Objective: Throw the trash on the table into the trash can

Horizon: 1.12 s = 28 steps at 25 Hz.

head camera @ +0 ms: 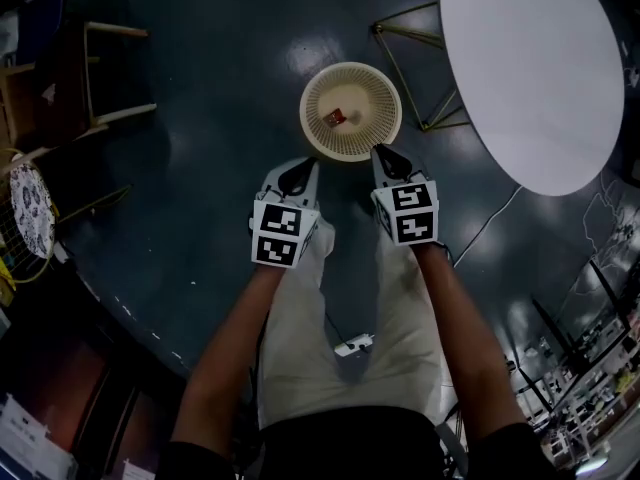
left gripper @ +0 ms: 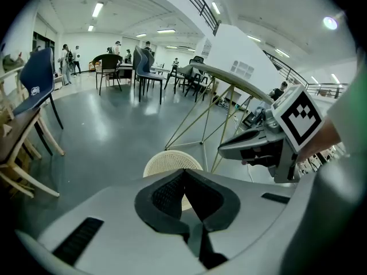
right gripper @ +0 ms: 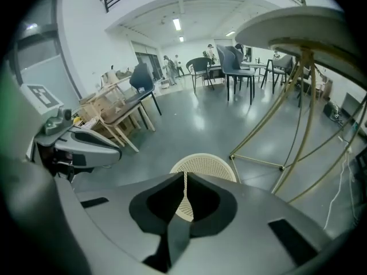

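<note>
- The left gripper (head camera: 295,174) has its fingers (left gripper: 165,197) pressed together, pad against pad, with only a thin sliver of the view beyond showing at the tips.
- The right gripper (head camera: 386,158) is the same: its fingers (right gripper: 153,203) are closed on each other, leaving a hairline slit between the tips.
- Both grippers point downward side by side, a little apart. The left one's fingertips are slightly nearer the person than the right one's.
- The trash can (head camera: 312,126), a round cream basket with a mesh wall, stands on the dark floor (head camera: 200,118) just beyond both sets of fingertips. In the head view the right fingertips sit at its near rim, while the left fingertips are a little short of it.
- A small reddish piece of trash (head camera: 335,118) lies on the bottom of the trash can, ahead of the fingertips and between the two grippers' lines.
- The white oval table (head camera: 530,68) is off to the right of the right fingers, well apart from them. Its thin gold legs (head camera: 420,38) stand just beyond and to the right of the trash can.
- A wooden chair (head camera: 105,73) stands well to the left of the left fingers.
- The person's light trousers (head camera: 330,338) show below and behind both grippers.
</note>
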Each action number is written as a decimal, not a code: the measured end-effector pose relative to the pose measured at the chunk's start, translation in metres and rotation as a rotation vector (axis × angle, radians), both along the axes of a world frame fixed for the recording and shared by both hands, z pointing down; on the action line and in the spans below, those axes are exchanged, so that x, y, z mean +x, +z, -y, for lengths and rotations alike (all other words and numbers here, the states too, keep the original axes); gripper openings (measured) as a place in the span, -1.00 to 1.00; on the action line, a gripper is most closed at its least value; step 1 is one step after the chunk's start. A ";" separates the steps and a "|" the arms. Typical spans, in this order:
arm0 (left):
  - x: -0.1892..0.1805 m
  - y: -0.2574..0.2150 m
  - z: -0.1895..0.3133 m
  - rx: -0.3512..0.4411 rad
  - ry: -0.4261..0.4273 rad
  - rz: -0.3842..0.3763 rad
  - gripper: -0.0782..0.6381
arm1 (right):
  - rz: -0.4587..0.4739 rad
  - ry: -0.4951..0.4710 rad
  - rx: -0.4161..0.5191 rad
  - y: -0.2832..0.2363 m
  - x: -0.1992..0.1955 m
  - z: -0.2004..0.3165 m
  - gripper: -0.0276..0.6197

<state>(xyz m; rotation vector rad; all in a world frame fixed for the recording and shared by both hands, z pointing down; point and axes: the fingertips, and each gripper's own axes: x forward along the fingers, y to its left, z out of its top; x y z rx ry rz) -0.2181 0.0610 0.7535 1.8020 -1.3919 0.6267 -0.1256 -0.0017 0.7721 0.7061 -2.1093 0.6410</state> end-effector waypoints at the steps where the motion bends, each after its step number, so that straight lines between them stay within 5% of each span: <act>1: 0.002 -0.010 -0.001 0.001 -0.003 -0.004 -0.74 | 0.004 -0.002 0.001 -0.012 0.001 0.001 -0.82; 17: -0.008 -0.199 0.001 0.122 0.062 0.011 -0.74 | 0.111 -0.053 0.050 -0.222 -0.027 -0.028 -0.82; 28: -0.008 -0.338 -0.044 0.274 0.131 0.025 -0.74 | 0.202 -0.099 0.181 -0.367 -0.037 -0.069 -0.84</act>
